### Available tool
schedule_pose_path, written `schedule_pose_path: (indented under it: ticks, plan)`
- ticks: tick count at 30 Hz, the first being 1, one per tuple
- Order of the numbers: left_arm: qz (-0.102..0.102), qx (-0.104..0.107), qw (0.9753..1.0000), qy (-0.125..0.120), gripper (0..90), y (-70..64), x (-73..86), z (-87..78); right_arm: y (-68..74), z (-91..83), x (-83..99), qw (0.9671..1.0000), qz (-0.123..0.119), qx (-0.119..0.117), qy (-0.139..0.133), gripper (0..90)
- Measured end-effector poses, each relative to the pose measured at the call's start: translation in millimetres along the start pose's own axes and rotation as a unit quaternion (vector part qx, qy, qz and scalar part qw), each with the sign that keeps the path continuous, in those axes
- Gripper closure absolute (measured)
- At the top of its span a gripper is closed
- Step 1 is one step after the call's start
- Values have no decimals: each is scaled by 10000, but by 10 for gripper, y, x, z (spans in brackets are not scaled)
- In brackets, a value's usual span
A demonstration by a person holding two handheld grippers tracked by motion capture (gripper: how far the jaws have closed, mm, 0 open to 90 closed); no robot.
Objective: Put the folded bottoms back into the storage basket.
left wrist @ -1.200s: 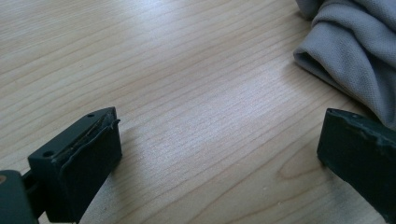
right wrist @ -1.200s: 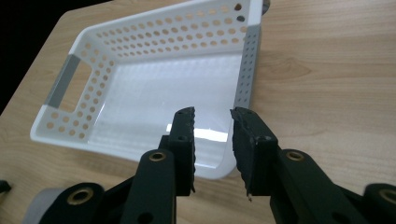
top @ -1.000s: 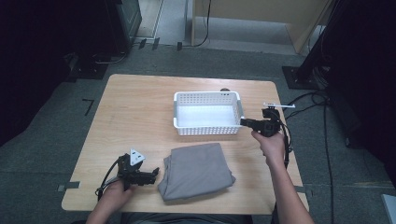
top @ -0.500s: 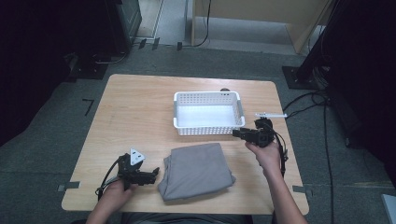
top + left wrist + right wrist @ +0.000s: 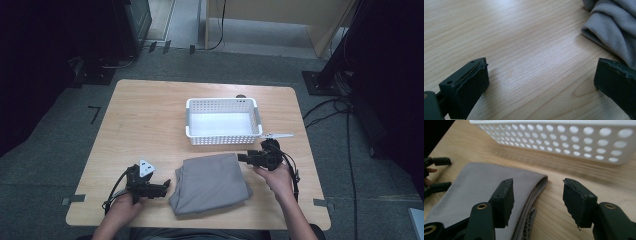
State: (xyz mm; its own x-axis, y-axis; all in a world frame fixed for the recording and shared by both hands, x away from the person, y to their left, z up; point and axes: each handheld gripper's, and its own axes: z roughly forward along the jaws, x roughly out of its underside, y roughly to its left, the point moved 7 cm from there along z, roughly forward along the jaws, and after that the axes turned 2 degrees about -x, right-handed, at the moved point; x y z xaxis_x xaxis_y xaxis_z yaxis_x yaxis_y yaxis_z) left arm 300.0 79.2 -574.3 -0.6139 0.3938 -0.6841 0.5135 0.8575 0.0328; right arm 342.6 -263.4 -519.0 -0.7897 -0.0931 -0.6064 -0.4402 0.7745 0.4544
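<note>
A folded grey cloth [image 5: 210, 182] lies near the table's front edge, just in front of an empty white perforated basket [image 5: 222, 120]. My left gripper [image 5: 166, 185] rests on the wood at the cloth's left edge. It is open, and the cloth's fold [image 5: 614, 27] lies just beyond its right jaw, with bare wood between the jaws [image 5: 541, 67]. My right gripper [image 5: 241, 157] hovers at the cloth's far right corner, open. In the right gripper view [image 5: 537, 183] its jaws straddle the edge of the cloth [image 5: 474, 192], with the basket wall [image 5: 564, 142] behind.
A thin white strip [image 5: 277, 135] lies on the table right of the basket. A small dark object [image 5: 241, 96] sits behind the basket. The wooden table [image 5: 145, 115] has bare room on its left half. Cables run on the floor at right.
My right gripper has moved from beside the basket's right corner toward me and leftward to the cloth's far right corner. The left gripper has stayed put.
</note>
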Motion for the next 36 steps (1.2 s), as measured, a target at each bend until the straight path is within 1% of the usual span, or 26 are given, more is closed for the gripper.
schedule_pose_path:
  ticks: [5,7,9,10,13,16,17,20,25,26,27,29,32,36]
  plan:
    - [-4,1,10000,-6,0,-1,0,1,81,93,91,9999,-16,-120,103,390]
    - [-2,1,10000,-6,0,0,0,1,90,111,110,9998,-45,-112,125,385]
    - [-3,2,10000,-5,0,0,0,0,113,150,152,9997,-56,-116,215,361]
    - [-3,2,10000,-6,0,0,-1,1,129,167,175,9996,-29,-133,251,360]
    - [-3,2,10000,-7,0,0,0,0,161,240,267,9992,-71,-160,356,357]
    - [-2,1,10000,-7,0,0,0,1,173,289,320,9988,-131,-145,455,355]
    - [-2,1,10000,-8,0,0,0,1,182,305,331,9987,-157,-158,456,355]
    - [-5,2,10000,-8,0,-1,0,1,215,365,380,9980,-174,-196,575,348]
    - [-4,0,10000,-7,0,-1,0,1,284,417,393,9982,-242,-207,501,345]
    - [-3,0,10000,-7,0,-1,0,1,304,427,397,9983,-236,-202,499,350]
    - [-3,0,10000,-7,0,-1,0,1,317,434,402,9982,-279,-160,497,366]
    - [-2,-1,10000,-6,0,-1,0,1,334,446,409,9982,-376,-48,470,414]
    - [-2,0,10000,-6,0,-1,0,1,365,457,426,9981,-401,58,456,482]
    - [-2,-1,10000,-8,0,-1,0,1,399,471,441,9964,-610,223,544,562]
